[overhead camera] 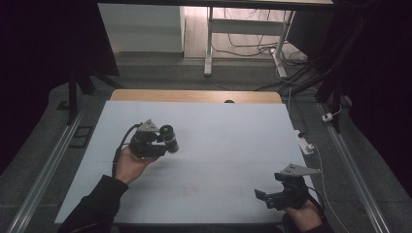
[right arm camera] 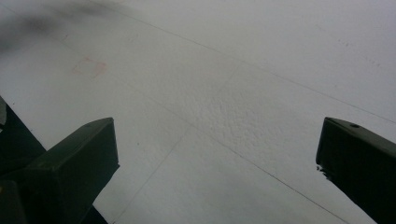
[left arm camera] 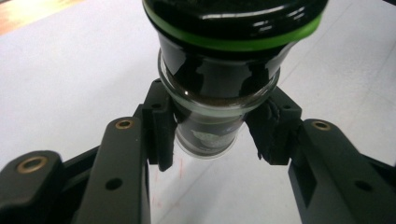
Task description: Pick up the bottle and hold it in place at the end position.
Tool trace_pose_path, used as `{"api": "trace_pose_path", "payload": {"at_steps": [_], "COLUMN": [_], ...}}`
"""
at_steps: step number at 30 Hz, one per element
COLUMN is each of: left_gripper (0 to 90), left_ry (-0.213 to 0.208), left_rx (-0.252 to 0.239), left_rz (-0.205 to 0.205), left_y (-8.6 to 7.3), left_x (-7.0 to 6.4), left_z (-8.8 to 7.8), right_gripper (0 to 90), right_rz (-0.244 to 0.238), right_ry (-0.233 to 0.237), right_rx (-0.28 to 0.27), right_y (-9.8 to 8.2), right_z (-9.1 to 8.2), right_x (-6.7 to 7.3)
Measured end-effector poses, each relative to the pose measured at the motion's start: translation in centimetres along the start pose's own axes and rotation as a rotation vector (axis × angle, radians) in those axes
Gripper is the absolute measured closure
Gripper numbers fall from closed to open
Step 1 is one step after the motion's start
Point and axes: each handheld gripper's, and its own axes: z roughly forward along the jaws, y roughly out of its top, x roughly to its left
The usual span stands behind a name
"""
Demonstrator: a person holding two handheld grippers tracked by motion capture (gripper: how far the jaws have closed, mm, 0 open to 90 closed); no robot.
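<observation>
Dark glass, green-banded: a small jar [left arm camera: 219,84] pinched between the left gripper [overhead camera: 165,141] pads, lifted over the white table [overhead camera: 233,141] at nine o'clock, its long axis tilted. The right gripper [overhead camera: 272,196], at five o'clock, gapes wide and empty.

dark glass jar [left arm camera: 219,88], green ring; black tongs [left arm camera: 212,135]; white table [overhead camera: 228,141].
</observation>
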Motion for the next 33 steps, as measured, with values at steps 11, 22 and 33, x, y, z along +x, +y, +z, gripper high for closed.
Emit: {"api": "trace_pose_path", "payload": {"at_steps": [11,22,33], "left_gripper": [54.4,54.4,54.3], "left_ry": [0.007,0.003,0.049], "left_rx": [0.007,0.033,0.088], "left_rz": [0.007,0.008,0.025], "left_y": [2.5,3.6,3.1], "left_x": [-0.3,-0.4,-1.0], "left_z": [3.0,6.2,9.1], "right_gripper": [0.0,0.0,0.0], "right_rz": [-0.001,-0.005,-0.010], "right_ry": [-0.001,-0.001,-0.002], "right_rx": [0.001,0.003,0.010], "right_y": [0.0,0.0,0.1], "right_z": [0.0,0.1,0.1], "right_x": [0.0,0.0,0.1]}}
